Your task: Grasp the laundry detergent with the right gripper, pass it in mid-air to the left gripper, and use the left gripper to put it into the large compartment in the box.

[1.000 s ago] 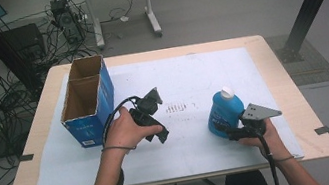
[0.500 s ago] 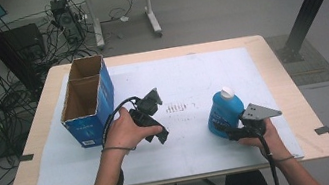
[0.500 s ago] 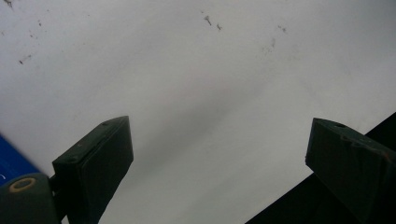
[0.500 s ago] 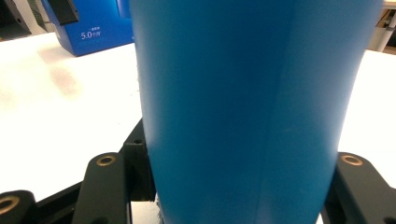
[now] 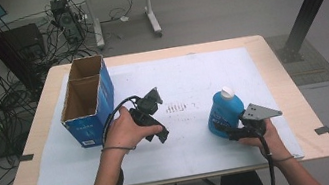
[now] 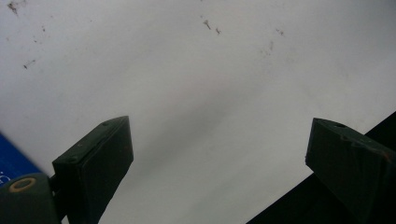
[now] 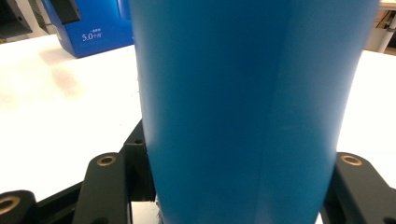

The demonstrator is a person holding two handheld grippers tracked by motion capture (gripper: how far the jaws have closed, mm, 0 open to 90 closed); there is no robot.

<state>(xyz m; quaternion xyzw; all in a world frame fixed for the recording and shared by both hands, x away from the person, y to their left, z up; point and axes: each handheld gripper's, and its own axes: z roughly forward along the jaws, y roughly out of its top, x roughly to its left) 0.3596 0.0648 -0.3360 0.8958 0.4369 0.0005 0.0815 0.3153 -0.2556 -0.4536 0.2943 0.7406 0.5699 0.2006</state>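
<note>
The table (image 5: 303,115) is covered by a white sheet (image 5: 211,79); an open-topped blue cardboard box (image 5: 88,102) stands at its left side, well apart from the blue bottle (image 5: 224,113), upright near the right front. The bottle is clamped low on its body by the right gripper (image 5: 229,129); the left gripper (image 5: 157,119) is held over bare sheet, jaws apart and empty. The grasp is judged done; lift and transfer, probably to the box, are judged outstanding.

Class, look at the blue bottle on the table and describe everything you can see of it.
The bottle is bright blue, smooth and plastic-looking, with a rounded body and a white cap. It stands upright on the white sheet at the table's right front. The right tool is shut on its lower body, jaws pressing both sides. No label is readable.
</note>
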